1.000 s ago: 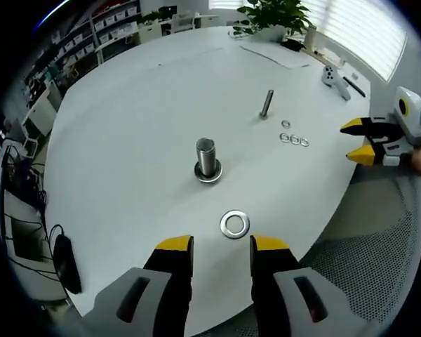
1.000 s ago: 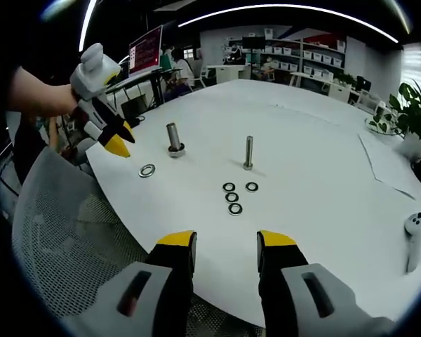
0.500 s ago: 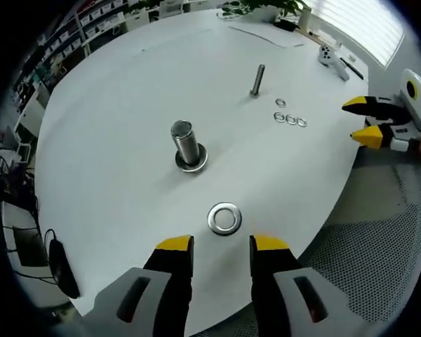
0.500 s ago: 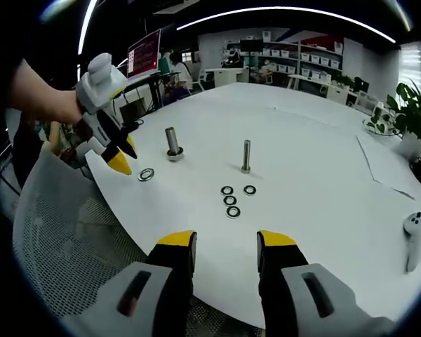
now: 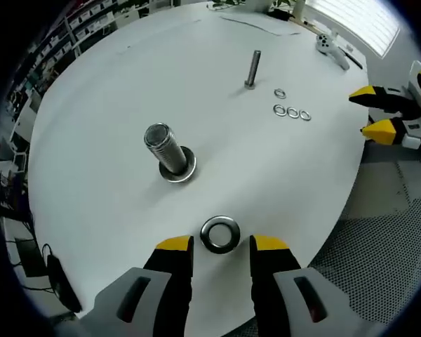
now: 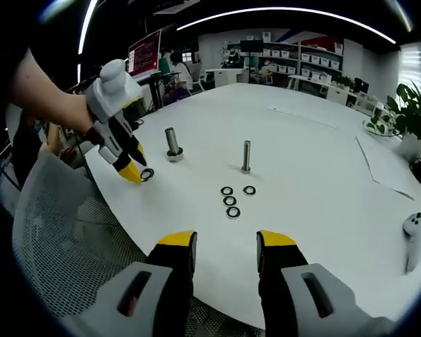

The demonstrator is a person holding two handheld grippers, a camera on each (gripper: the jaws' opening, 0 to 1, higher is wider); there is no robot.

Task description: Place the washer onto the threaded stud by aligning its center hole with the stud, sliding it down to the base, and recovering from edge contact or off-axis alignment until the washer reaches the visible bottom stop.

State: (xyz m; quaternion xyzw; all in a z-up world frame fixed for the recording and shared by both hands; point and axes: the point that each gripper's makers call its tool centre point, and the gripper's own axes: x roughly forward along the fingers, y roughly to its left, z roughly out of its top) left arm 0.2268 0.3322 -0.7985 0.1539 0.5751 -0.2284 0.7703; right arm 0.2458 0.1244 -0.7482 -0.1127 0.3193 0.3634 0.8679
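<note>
A large steel washer (image 5: 219,234) lies flat on the white table (image 5: 112,91), just ahead of my open left gripper (image 5: 219,244) and between its yellow tips. Beyond it stands the thick threaded stud (image 5: 163,148) on its round base. In the right gripper view the same washer (image 6: 147,175) lies by the left gripper (image 6: 133,170), with the thick stud (image 6: 172,142) behind it. My right gripper (image 6: 226,240) hangs open over the near table edge, nothing between its fingers. It also appears as the right gripper (image 5: 377,111) at the table's rim.
A thin bolt (image 5: 252,69) stands upright mid-table with several small washers (image 5: 292,111) beside it. A white controller (image 6: 419,236) lies at the right edge, a potted plant (image 6: 410,116) farther back. A mesh chair (image 6: 63,239) sits below the table edge. Shelves and desks line the room.
My left gripper has come down and forward to the large washer, which now lies between its tips. The right gripper has barely moved.
</note>
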